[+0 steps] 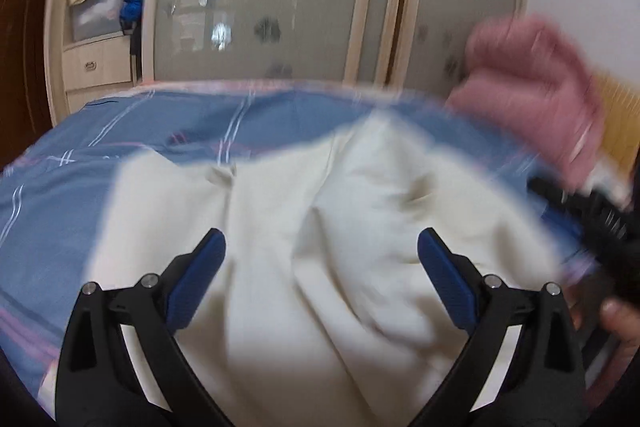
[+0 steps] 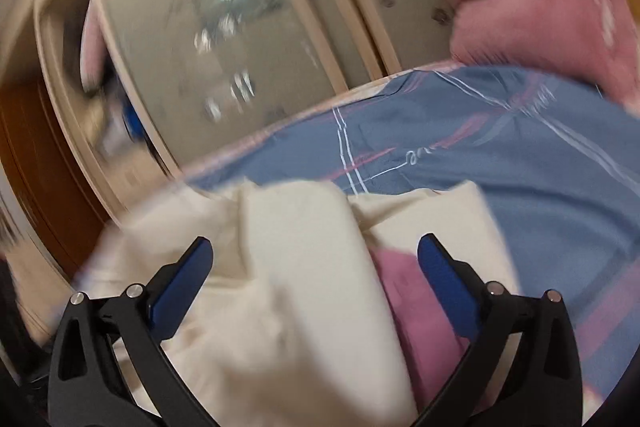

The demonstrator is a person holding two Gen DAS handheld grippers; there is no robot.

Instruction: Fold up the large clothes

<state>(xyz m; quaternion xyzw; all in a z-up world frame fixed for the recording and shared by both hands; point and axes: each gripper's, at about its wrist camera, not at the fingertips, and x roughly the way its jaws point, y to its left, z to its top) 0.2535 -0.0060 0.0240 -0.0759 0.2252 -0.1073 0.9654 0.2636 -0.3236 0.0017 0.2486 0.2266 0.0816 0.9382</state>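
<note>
I see the cream garment [image 1: 304, 227] lying on the blue bedspread [image 1: 80, 163], partly folded yet rumpled; my left gripper [image 1: 322, 247] and right gripper [image 2: 316, 255] hover over it, both spread wide, pinching nothing; more folds remain, I judge.

A bed [image 1: 80, 147] carries everything, covered by a blue sheet [image 2: 540, 167] with white and pink stripes. A cream garment [image 1: 304, 227] lies rumpled on the near part of the sheet, with a bit of pink cloth [image 2: 404, 279] showing at its folds. A pink pillow [image 1: 532, 83] sits at the bed's far right corner.
</note>
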